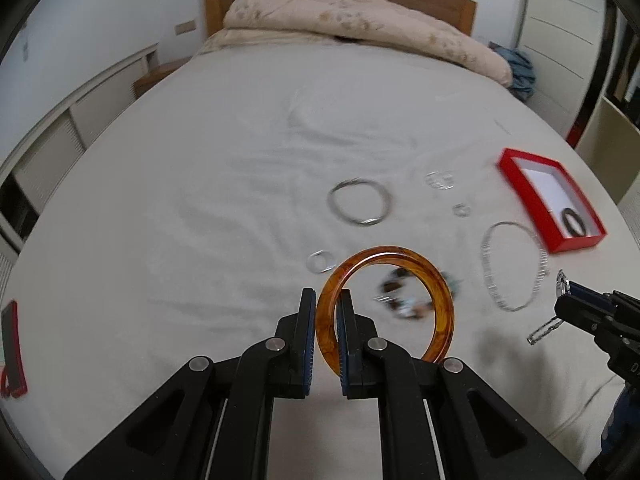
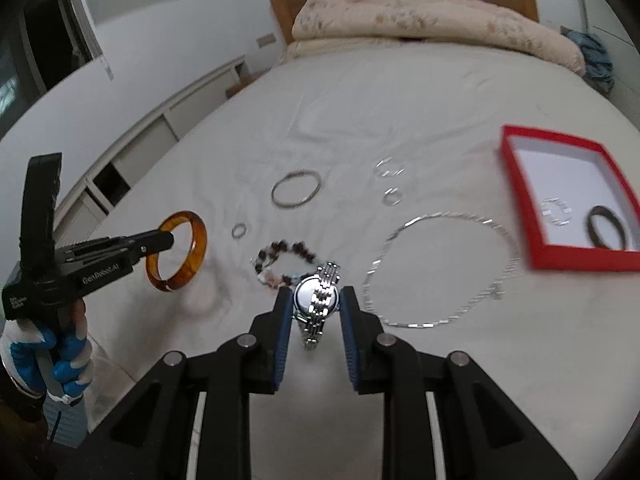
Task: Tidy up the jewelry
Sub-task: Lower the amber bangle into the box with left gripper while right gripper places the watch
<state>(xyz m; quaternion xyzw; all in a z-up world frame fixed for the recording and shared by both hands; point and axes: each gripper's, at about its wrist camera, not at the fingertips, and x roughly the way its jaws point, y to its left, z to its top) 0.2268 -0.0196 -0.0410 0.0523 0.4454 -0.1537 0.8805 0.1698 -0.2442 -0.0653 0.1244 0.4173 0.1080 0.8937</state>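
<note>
Amber translucent resin bangle [image 1: 384, 304] clamped in left gripper [image 1: 327, 300], above near bed sheet [image 1: 200, 200]; right gripper [image 2: 316, 300] pinches silver metal-link watch [image 2: 318, 300]. Carry both level toward red cardboard box [image 2: 516, 184], far right.

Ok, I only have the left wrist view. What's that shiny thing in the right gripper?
Observer: A silver watch, its case pinched between the fingers of the right gripper.
Operator: Is anything in the red box besides the black bangle?
Observer: Yes, a small clear ring lies in it beside the bangle, apart from it.
Operator: And the blur behind my amber bangle?
Observer: A bead bracelet, lying on the bed.
</note>
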